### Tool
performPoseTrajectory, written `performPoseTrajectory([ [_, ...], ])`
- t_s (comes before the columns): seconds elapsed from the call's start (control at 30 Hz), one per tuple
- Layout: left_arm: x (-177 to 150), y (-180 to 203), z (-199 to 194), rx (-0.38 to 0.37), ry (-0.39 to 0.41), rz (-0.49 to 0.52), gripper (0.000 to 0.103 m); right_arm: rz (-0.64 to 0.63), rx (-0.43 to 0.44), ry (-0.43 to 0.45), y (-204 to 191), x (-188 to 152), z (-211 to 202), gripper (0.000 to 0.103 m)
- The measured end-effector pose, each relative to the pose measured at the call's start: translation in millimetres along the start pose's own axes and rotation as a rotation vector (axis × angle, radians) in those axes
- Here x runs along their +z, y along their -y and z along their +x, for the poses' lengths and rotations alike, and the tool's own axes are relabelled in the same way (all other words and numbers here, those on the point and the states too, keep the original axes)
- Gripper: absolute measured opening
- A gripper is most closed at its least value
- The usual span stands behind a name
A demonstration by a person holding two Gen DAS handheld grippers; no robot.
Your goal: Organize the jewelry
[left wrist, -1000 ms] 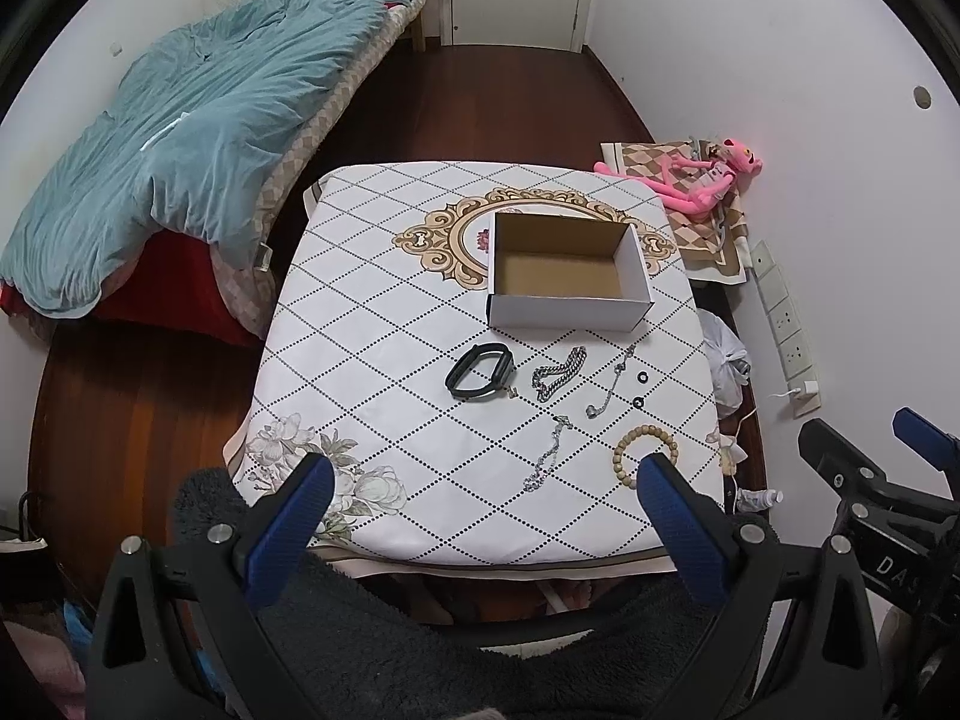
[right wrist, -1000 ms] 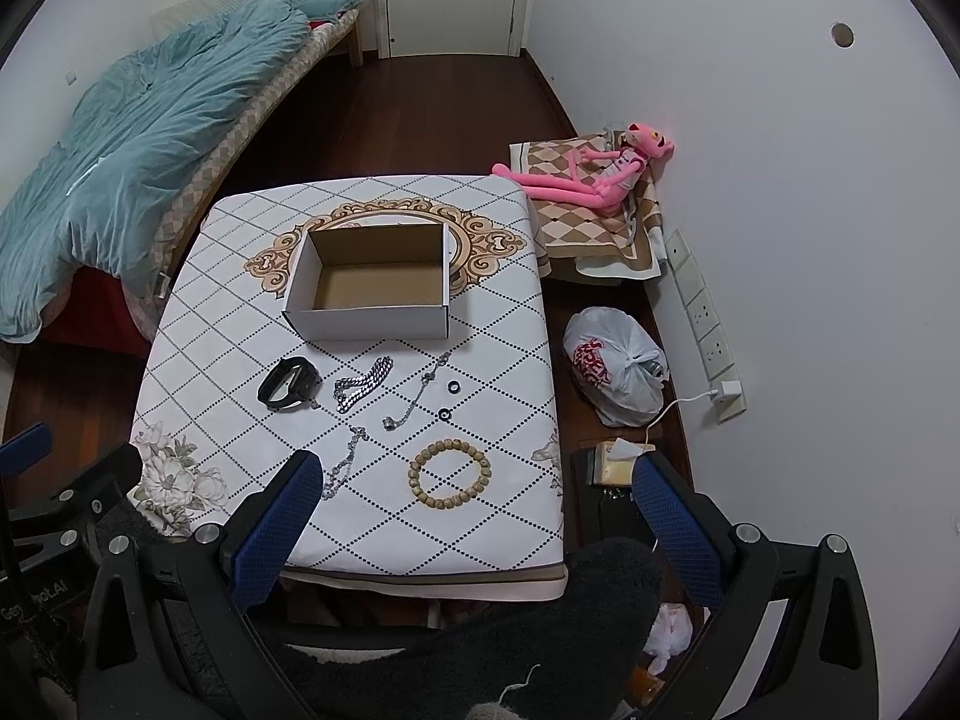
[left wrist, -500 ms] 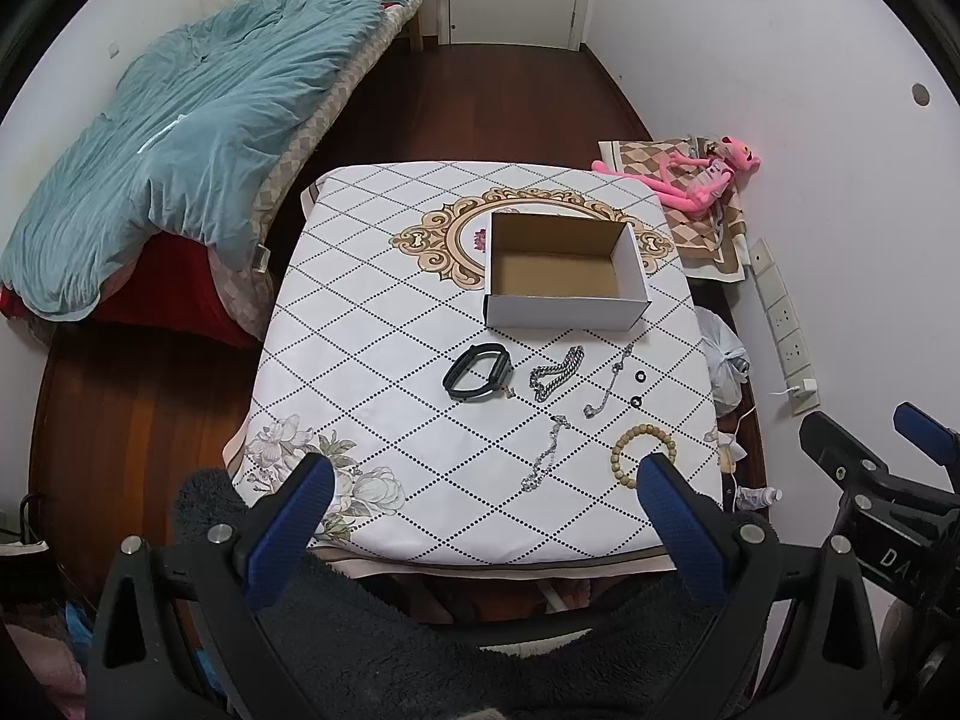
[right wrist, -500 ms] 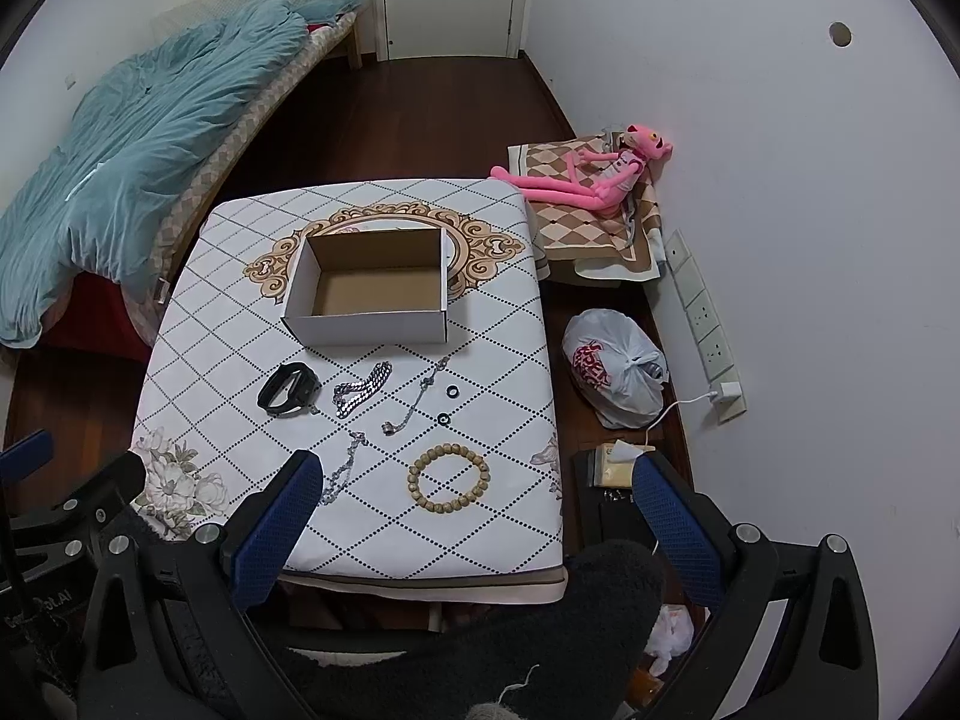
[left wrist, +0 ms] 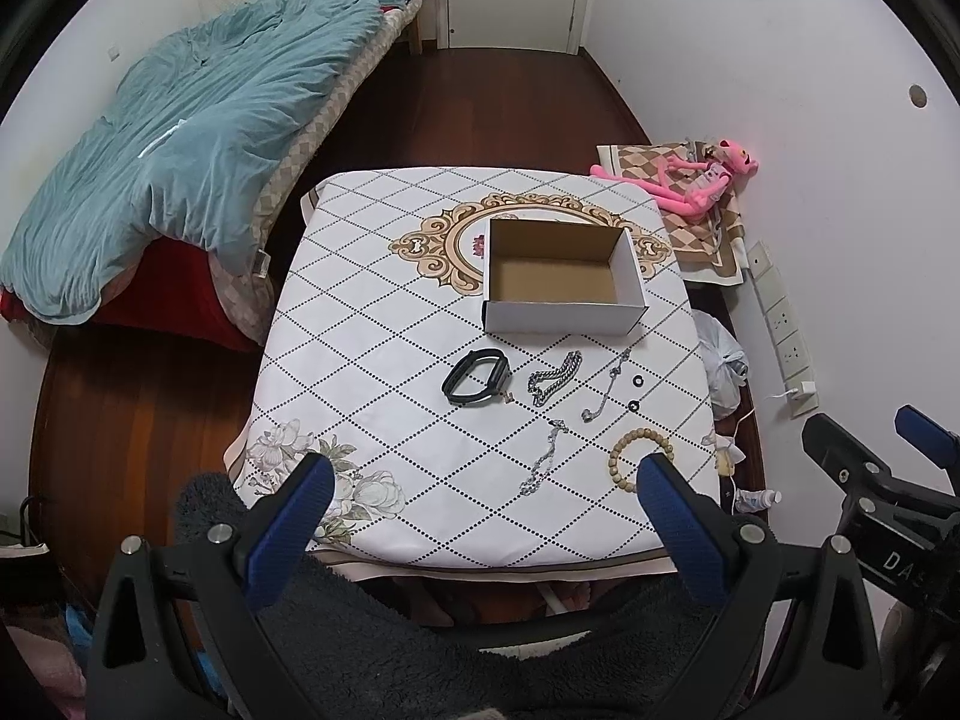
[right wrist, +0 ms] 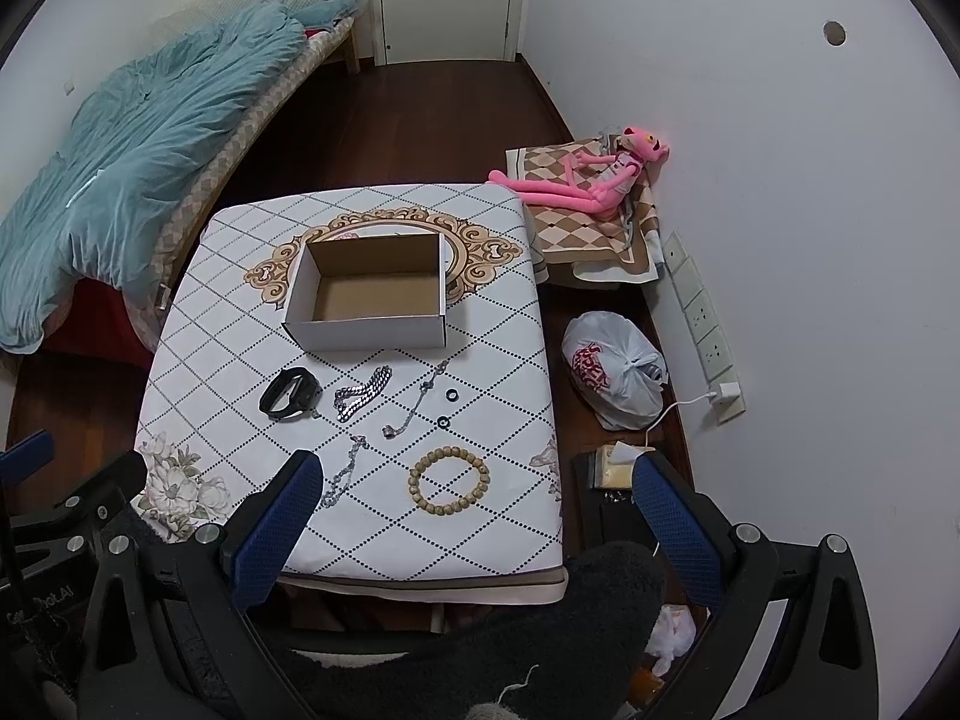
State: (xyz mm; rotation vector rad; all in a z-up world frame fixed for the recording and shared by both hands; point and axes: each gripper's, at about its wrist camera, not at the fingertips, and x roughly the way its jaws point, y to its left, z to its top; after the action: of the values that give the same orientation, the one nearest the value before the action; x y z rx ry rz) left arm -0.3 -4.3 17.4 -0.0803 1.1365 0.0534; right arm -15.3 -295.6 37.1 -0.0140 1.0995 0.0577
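Observation:
An empty open cardboard box (left wrist: 561,276) (right wrist: 369,294) stands on the patterned table (left wrist: 372,360) (right wrist: 510,528). In front of it lie a black wristband (left wrist: 477,384) (right wrist: 290,394), a thick silver chain (left wrist: 555,378) (right wrist: 363,393), two thinner chains (left wrist: 606,390) (left wrist: 543,465) (right wrist: 414,402) (right wrist: 342,474), two small black rings (left wrist: 638,382) (right wrist: 450,396) and a wooden bead bracelet (left wrist: 636,456) (right wrist: 449,481). My left gripper (left wrist: 483,474) and right gripper (right wrist: 477,474) are both open and empty, held high above the table's near edge.
A bed with a teal duvet (left wrist: 174,132) stands to the left. A pink plush toy (right wrist: 594,180) on a checked cushion, a white plastic bag (right wrist: 618,369) and wall sockets (right wrist: 702,324) are on the right. A dark fuzzy sleeve (left wrist: 450,648) fills the bottom.
Both grippers have drifted slightly; the table scene has shifted a little in view. Nothing was picked up or moved.

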Motion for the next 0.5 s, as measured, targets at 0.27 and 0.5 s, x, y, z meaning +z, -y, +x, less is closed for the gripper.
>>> performPoseTrajectory([
  [0.27,0.1,0.3,-4.1,-0.001,0.009,0.004,0.103,0.006,0.000,0.021,1.5,-2.7,-9.0,0.103],
  [0.5,-0.3,0.8,-14.0,-0.007,0.029,0.011,0.103,0.009,-0.001,0.039,0.9,-5.0,-14.6,0.103],
])
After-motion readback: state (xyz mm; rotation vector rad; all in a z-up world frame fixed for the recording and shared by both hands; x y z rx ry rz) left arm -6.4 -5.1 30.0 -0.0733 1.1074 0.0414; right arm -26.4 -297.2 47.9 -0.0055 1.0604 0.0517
